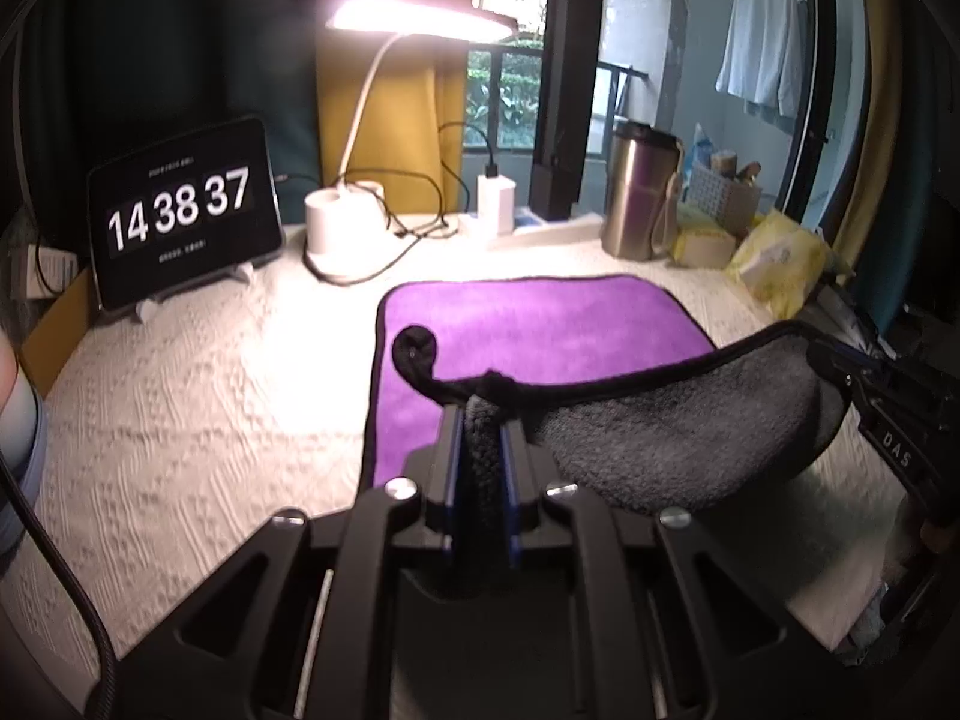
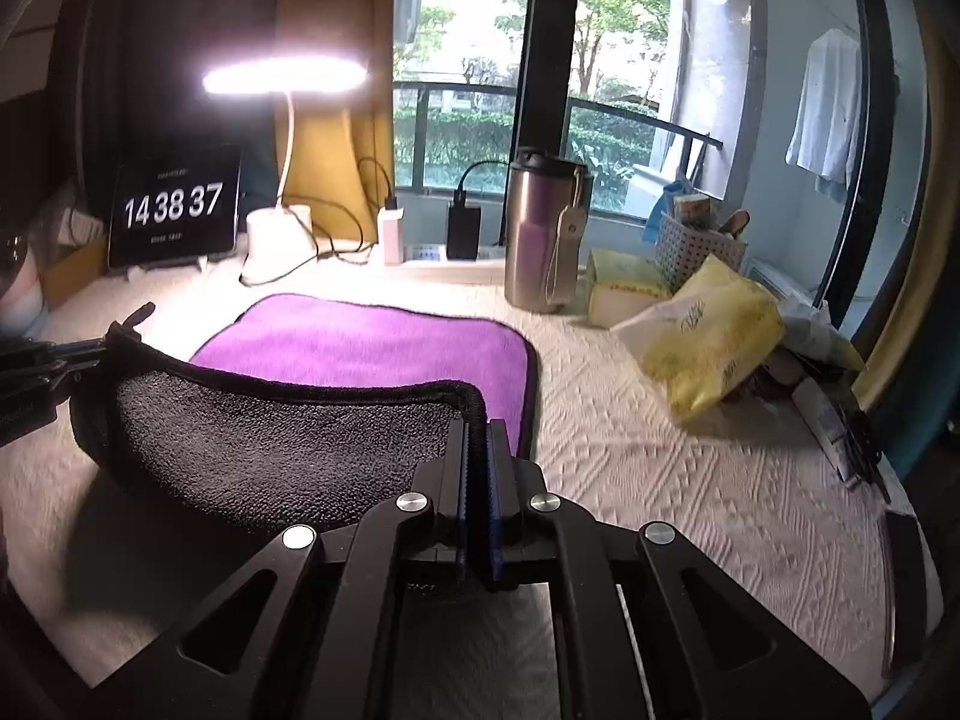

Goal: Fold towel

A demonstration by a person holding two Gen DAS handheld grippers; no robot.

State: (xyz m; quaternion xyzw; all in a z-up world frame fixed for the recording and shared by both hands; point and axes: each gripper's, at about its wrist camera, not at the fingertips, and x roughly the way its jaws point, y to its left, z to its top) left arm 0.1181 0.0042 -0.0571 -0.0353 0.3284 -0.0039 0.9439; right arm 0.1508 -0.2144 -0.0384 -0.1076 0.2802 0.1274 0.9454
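Towel [image 1: 540, 330]: purple face up, grey underside, black hem. Far half lies flat on the white textured bench [image 1: 180, 420]. Near edge is lifted off the bench, grey side toward both cameras, sagging in a curve between the two tongs.

Left tongs [image 1: 483, 420]: clamped on the towel's near left corner; grey pile bunched between the blue pads, black hem curling out past the tips.

Right tongs [image 2: 478, 426]: clamped on the near right corner, hem pinched between the pads, almost no gap. In the left wrist view the right tongs [image 1: 852, 372] appear at the right end of the lifted edge; in the right wrist view the left tongs [image 2: 90, 354] hold the opposite end.

Behind the towel, along the back of the bench: tablet [image 1: 186, 210] on a stand reading 14 38 37; lit white lamp [image 1: 336, 222] with trailing cable; white charger [image 1: 497, 204]; steel tumbler [image 1: 639, 192]. To the right, a white basket [image 2: 699, 246] and yellow packets [image 2: 714, 336], apart from the towel.
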